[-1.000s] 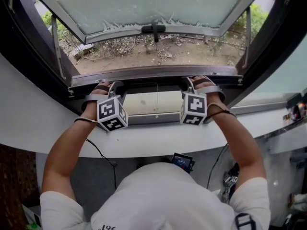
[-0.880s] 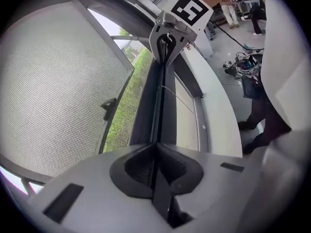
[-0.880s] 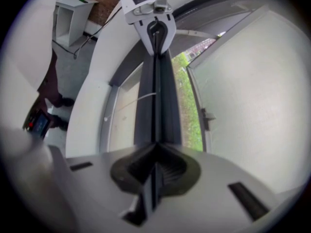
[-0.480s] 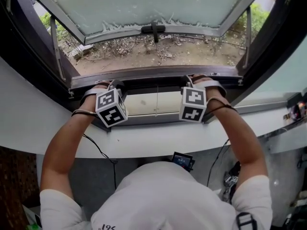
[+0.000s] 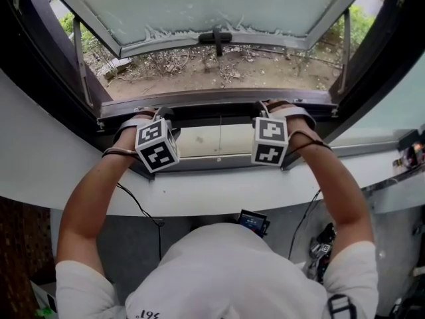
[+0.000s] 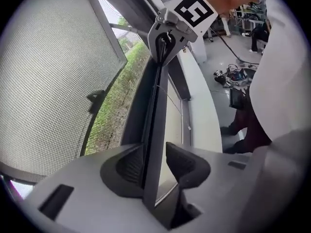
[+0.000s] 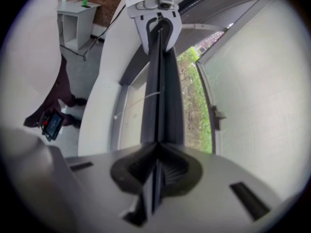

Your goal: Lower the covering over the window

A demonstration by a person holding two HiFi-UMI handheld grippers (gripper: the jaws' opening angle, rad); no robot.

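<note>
The bar [image 5: 212, 115] of the covering is positioned low, along the bottom of the window frame [image 5: 219, 98], above the white sill [image 5: 219, 193]. It is pinched by the jaws of the right gripper [image 7: 155, 166]. The jaws of the left gripper [image 6: 155, 164] have just been opened and are spread, with the bar enclosed but not clamped.

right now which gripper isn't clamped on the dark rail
The left gripper: its jaws have just been opening and stand apart with the dark rail between them. The right gripper is shut on it.
</note>
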